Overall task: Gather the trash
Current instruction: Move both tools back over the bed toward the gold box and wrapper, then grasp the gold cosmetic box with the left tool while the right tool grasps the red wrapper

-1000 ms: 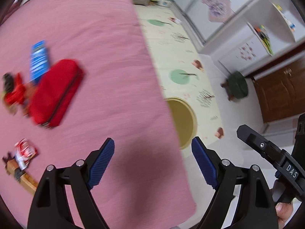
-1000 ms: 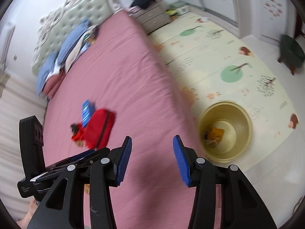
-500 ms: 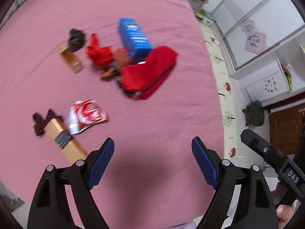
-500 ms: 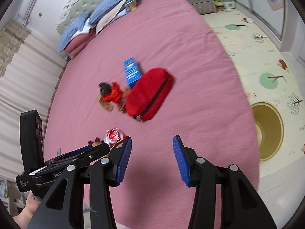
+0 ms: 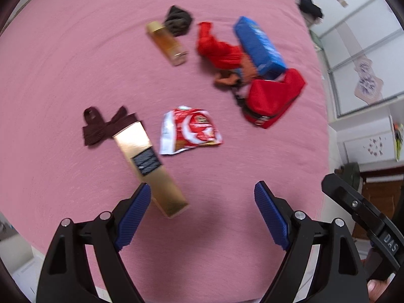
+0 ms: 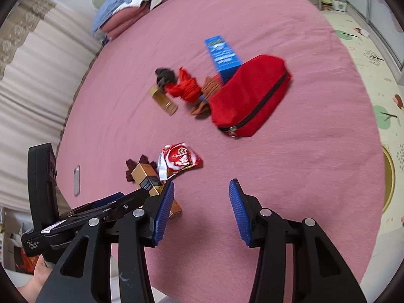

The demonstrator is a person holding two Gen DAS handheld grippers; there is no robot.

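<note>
Two wrist views over one pink bed

The left wrist camera looks steeply down on the bed (image 5: pixel 75 63) from close above; the right looks more slantwise across it toward the pillows (image 6: pixel 131 7). Both share the red-and-white wrapper (image 5: pixel 190 130) (image 6: pixel 178 160) and gold box (image 5: pixel 149 164) (image 6: pixel 147 180).

Soft, even daylight fills my views. The bed (image 5: pixel 75 50) bulges with fisheye bending, corners go black, farther clutter smears slightly, and my grippers cast faint shadows.

Each gripper, left gripper (image 5: pixel 203 214) and right gripper (image 6: pixel 200 212), has matte black angular arms with silver screws, ribbed blue pads (image 5: pixel 269 217) and white lettering on its black handle.
</note>
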